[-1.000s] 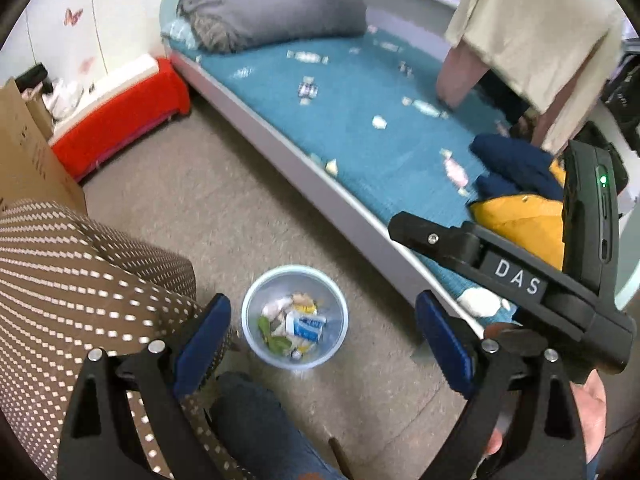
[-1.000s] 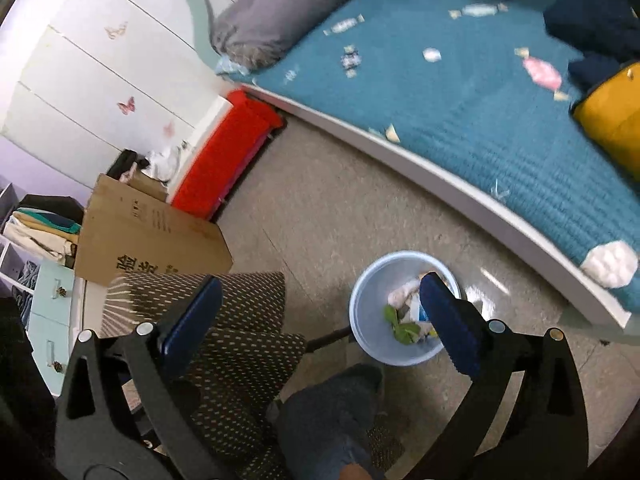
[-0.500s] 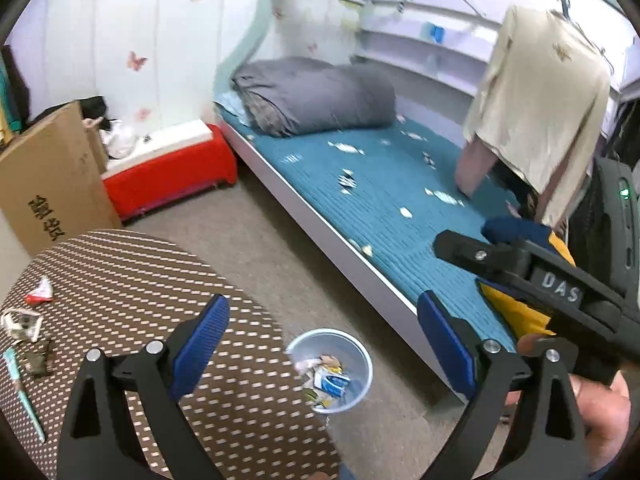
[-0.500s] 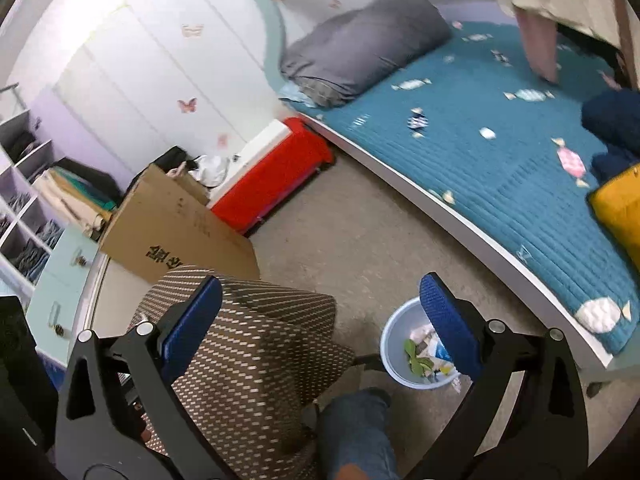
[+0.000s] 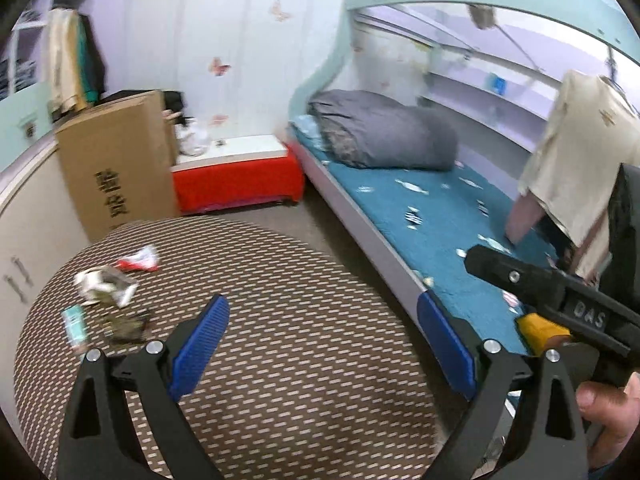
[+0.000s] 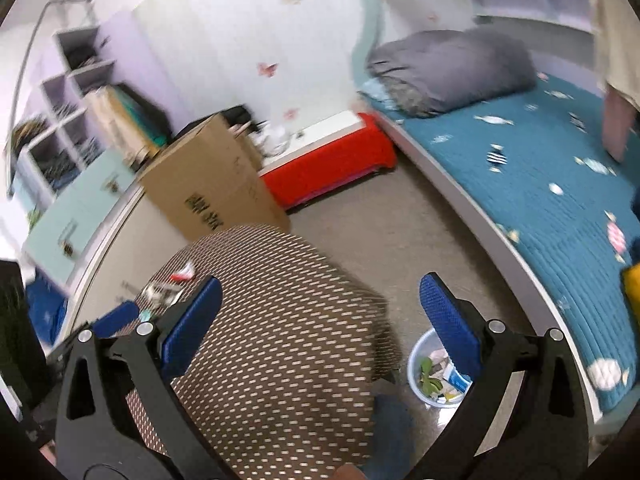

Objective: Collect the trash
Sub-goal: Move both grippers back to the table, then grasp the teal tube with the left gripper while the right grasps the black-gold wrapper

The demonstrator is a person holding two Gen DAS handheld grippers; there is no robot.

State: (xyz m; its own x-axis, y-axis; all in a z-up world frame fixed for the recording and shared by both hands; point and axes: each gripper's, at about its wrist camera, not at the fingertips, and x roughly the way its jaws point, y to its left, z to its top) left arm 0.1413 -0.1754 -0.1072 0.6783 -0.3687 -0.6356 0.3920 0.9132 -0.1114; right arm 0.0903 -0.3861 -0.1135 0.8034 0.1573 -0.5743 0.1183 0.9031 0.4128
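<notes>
Swinging up from the bin toward the round desk, both grippers. Holding left gripper and right gripper with jaws spread wide and empty, presumably readying for a pickup. Remaining: wrappers clustered at the desk's far left edge; bin standing on the floor beside the bed.

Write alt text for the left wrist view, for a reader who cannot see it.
The open, empty left gripper hovers over a round table with a brown dotted cloth, where crumpled wrappers lie at the far left. Behind stand a cardboard box, a red bench and a teal bed scattered with litter.
</notes>
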